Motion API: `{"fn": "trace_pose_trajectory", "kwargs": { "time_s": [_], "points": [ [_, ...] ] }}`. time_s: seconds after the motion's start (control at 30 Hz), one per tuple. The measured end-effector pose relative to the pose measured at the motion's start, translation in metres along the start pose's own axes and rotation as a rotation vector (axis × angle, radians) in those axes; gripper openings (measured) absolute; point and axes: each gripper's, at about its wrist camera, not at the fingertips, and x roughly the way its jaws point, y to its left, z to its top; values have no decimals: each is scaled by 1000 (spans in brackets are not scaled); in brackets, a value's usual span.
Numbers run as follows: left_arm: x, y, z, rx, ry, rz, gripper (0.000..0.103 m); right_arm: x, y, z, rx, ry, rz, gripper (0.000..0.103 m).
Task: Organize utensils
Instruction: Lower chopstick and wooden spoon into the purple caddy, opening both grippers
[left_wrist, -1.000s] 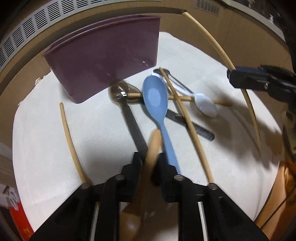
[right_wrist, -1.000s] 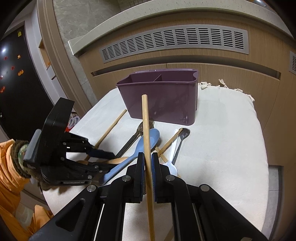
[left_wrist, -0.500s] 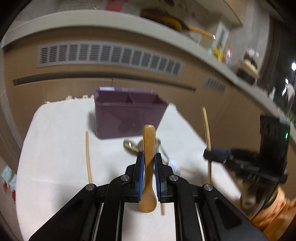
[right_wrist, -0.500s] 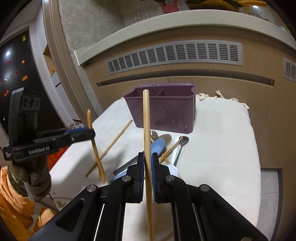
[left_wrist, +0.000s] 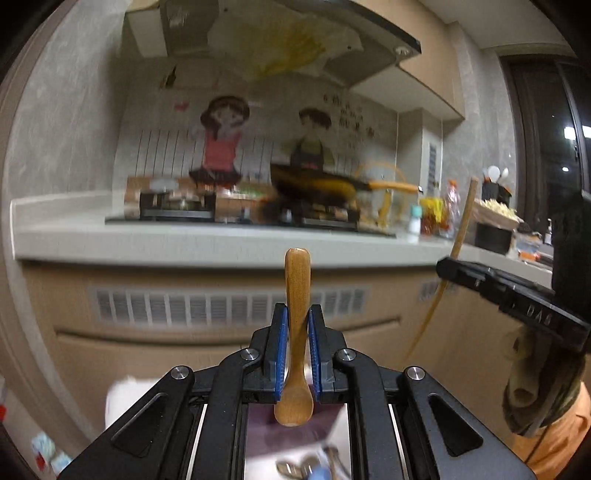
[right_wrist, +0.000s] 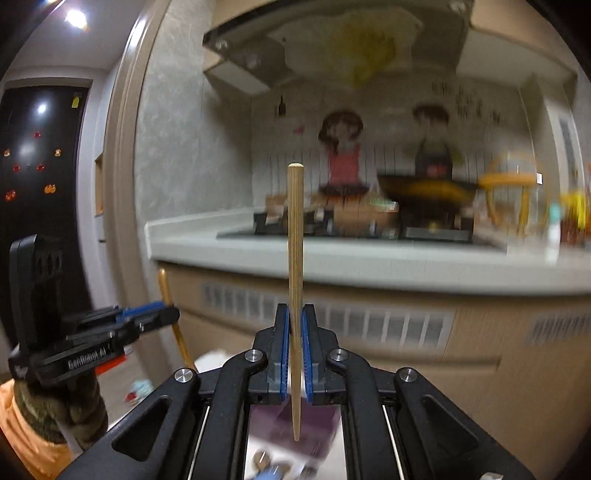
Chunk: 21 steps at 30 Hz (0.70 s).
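My left gripper (left_wrist: 296, 314) is shut on a small wooden spoon (left_wrist: 297, 280), held upright with its bowl down, high above the table. My right gripper (right_wrist: 295, 314) is shut on a wooden chopstick (right_wrist: 295, 236), also upright. Each gripper shows in the other's view: the right gripper (left_wrist: 443, 266) with its chopstick (left_wrist: 463, 221) at the right, the left gripper (right_wrist: 173, 314) with its spoon (right_wrist: 164, 284) at the left. The purple utensil holder (right_wrist: 314, 432) shows blurred below the jaws, with a few utensils (left_wrist: 310, 467) on the white cloth.
Both cameras face a kitchen counter (left_wrist: 184, 240) with a gas stove (left_wrist: 177, 206), a dark pan (left_wrist: 317, 184) and bottles (left_wrist: 432, 218). Cabinet fronts with vent grilles (left_wrist: 184, 306) lie below. The view is motion-blurred.
Both grippers have lifted and tilted upward, carrying the wooden spoon and the chopstick. The table and purple holder dropped to the bottom edge of both views.
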Motion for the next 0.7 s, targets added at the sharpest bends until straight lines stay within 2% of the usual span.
{"fn": "trace_pose_trajectory", "kwargs": {
  "time_s": [0.13,0.23,0.37,0.5,0.63,0.7],
  "points": [
    [34,10,7,11,-26,32,11,33,-4,14,-14,-17,-39,7],
    [65,21,-4,4,-8,56,11,65,-9,3,-1,19,-47,7],
    [105,36,-37,-41,92,53,11,113,-16,-36,14,134,-44,7],
    [138,48,-79,-73,211,59,12,155,-24,-86,57,287,-27,7],
    [164,58,-115,-125,327,46,12,181,-33,-128,113,408,-10,7],
    [169,62,-127,-139,356,52,13,187,-38,-144,133,452,-13,7]
  ]
}}
